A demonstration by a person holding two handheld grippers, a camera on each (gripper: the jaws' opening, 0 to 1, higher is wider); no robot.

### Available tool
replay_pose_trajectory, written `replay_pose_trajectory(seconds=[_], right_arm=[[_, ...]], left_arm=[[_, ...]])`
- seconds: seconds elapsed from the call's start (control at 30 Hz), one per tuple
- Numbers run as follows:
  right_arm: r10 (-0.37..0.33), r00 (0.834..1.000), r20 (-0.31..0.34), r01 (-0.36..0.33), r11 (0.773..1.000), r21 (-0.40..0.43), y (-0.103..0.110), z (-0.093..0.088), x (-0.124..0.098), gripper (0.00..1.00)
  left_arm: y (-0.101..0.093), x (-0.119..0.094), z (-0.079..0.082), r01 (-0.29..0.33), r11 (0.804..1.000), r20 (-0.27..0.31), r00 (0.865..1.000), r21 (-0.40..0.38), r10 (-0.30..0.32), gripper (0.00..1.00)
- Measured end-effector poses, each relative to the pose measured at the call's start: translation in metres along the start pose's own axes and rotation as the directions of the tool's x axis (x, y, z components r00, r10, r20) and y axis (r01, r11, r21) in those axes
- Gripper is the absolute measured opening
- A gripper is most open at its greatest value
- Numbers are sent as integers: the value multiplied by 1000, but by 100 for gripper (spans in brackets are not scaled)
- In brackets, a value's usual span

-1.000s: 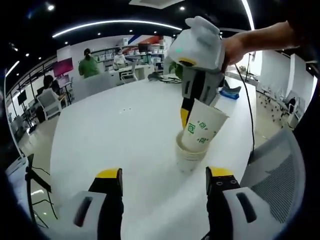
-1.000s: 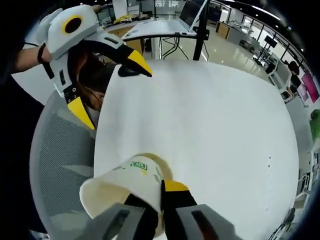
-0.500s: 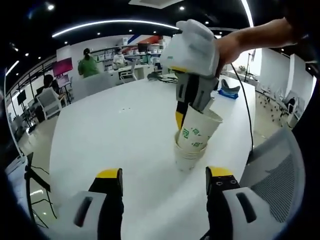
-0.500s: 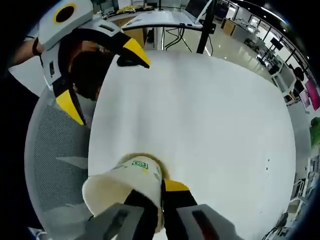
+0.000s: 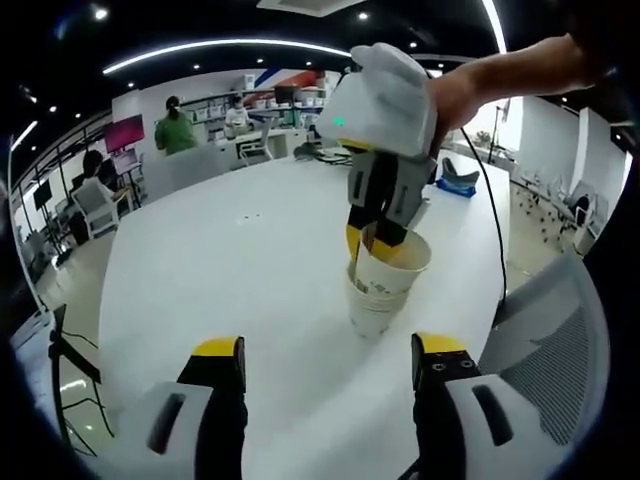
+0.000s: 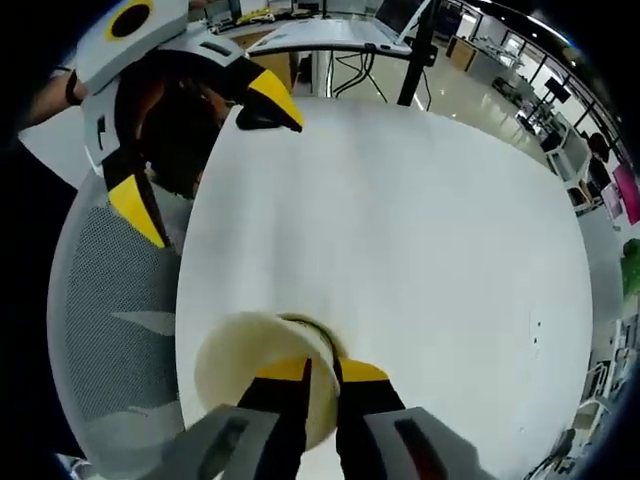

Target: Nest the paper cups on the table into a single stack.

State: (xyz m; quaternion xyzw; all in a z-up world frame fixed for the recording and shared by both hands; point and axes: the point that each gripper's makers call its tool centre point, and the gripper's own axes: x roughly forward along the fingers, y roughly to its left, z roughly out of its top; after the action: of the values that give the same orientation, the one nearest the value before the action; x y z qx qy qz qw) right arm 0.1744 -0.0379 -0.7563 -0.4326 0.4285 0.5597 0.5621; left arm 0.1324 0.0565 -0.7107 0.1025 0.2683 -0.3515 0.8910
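Observation:
A short stack of white paper cups (image 5: pixel 375 300) with green marks stands on the white table (image 5: pixel 250 260). My right gripper (image 5: pixel 364 240) reaches down from above and is shut on the rim of the top cup (image 5: pixel 392 262), which sits nested upright in the stack. In the right gripper view I look down into that cup (image 6: pixel 250 375), with my right gripper (image 6: pixel 320 372) pinching its wall on the right side. My left gripper (image 5: pixel 330 350) is open and holds nothing, a little way in front of the stack. The left gripper (image 6: pixel 200 150) also appears at the upper left, open.
A grey mesh chair (image 5: pixel 560 350) stands at the table's near edge, seen too as the chair (image 6: pixel 110 300) beside the stack. People sit and stand at desks (image 5: pixel 200 140) far behind the table. A black stand (image 6: pixel 415 50) rises beyond the table.
My right gripper has lowered the tilted cup and pushed it straight down into the stack, so it now sits upright and deeper. My left gripper has stayed put.

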Motion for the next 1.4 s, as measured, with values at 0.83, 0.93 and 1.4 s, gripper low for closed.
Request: replay_pose_trajectory(seconds=[0.83, 0.93, 1.4], right_arm=[[-96, 937, 336, -25, 941, 338, -25, 9, -30, 35], [-121, 900, 418, -51, 924, 378, -24, 7, -41, 46], [-191, 887, 420, 64, 952, 299, 10, -34, -28, 69]], left_arm=[[-13, 19, 2, 61, 997, -26, 998, 37, -60, 67], [-15, 23, 4, 70, 997, -32, 997, 45, -69, 67], [-26, 56, 6, 165, 974, -96, 984, 157, -151, 68]])
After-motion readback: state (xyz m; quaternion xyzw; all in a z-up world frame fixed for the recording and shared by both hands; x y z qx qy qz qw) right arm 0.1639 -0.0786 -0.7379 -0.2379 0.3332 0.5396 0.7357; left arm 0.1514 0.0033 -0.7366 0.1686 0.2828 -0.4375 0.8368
